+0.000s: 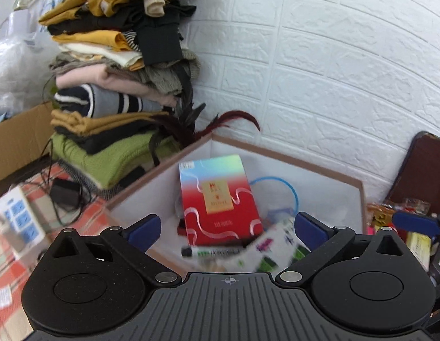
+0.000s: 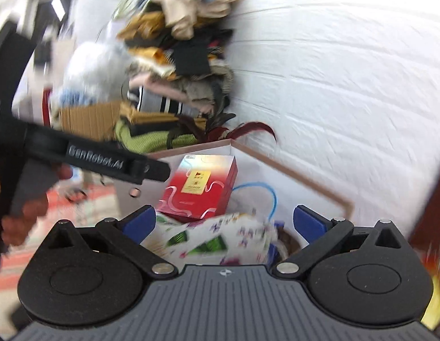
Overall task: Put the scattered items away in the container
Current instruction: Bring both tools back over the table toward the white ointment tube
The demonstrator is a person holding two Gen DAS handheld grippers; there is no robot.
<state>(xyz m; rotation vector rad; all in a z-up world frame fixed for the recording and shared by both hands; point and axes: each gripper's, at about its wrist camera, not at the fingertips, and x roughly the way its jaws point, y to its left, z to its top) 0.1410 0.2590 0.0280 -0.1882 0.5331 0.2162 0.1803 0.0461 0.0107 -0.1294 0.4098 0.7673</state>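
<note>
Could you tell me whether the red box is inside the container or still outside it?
Inside: the red box leans within the container's white walls.

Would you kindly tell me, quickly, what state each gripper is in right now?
Left gripper: open, jaws spread wide, holding nothing.
Right gripper: open, jaws spread wide, holding nothing.

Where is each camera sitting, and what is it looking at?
Left wrist: sits on the left gripper, looks down into the white box; its open blue fingers show.
Right wrist: sits on the right gripper, same box from further right; the left gripper's black body and a hand show.
Both share the red box, white wall, clothes pile.
</note>
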